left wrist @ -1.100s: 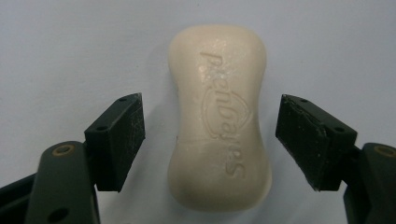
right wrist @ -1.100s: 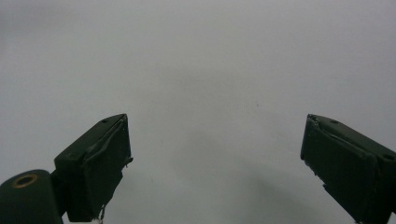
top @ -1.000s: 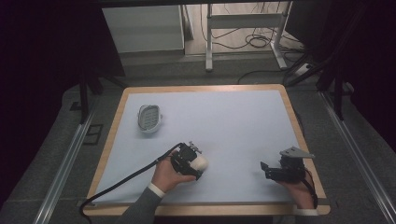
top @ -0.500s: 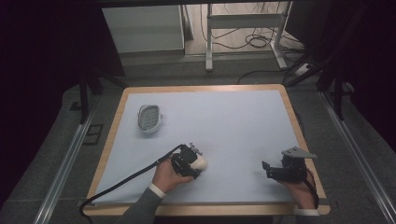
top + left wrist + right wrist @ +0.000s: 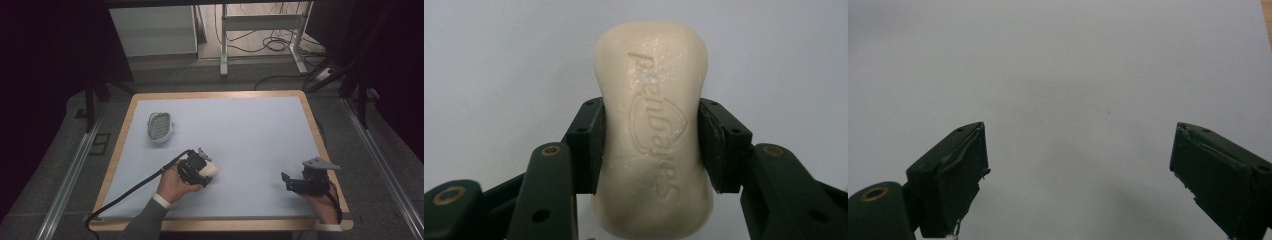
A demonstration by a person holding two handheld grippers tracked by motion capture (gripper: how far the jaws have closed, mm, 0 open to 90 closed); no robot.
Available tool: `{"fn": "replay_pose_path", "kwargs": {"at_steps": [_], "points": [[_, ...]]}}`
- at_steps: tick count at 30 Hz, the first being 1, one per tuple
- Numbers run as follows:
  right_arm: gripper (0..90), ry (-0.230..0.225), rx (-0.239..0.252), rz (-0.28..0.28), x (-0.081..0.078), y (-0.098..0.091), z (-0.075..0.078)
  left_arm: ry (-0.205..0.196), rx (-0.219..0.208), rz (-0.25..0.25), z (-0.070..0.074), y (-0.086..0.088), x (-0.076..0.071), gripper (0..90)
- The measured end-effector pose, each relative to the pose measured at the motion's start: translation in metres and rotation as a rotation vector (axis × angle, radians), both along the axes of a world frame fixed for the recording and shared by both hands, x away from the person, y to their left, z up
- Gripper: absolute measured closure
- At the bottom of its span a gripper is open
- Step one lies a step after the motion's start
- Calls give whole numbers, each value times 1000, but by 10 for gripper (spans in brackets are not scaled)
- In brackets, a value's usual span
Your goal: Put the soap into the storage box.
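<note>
High view: soap dish (image 5: 160, 127) empty; left jaws around soap bar (image 5: 653, 130), right jaws wide

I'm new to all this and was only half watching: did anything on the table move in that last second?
Hardly. The left gripper keeps its jaws shut on the soap bar and has crept slightly toward the table's near edge. The right gripper stays open over the bare mat, about where it was. The soap dish at far left has not moved.

Soap dish (image 5: 160, 127) lies far left on the table (image 5: 260, 125).
</note>
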State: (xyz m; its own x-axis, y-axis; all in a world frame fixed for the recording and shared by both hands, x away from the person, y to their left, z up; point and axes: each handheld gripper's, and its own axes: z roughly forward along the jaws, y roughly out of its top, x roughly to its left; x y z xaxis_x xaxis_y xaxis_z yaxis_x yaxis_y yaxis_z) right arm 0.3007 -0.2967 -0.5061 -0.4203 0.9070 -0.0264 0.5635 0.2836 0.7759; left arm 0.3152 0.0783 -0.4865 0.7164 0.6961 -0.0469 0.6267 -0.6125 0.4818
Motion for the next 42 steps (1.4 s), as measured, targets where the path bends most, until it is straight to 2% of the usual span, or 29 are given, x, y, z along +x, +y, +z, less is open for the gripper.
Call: {"fn": "replay_pose_path", "kwargs": {"at_steps": [6,8,19,42], "points": [[82,1,2,-4,0,0,0,0,-14,3,8,7,4,495],[82,5,1,-2,0,0,0,-18,-17,14,10,10,5,495],[82,8,-3,-2,0,0,-1,-26,-38,31,25,26,13,495],[82,9,3,-1,0,0,-1,-23,-55,64,35,42,27,495]]}}
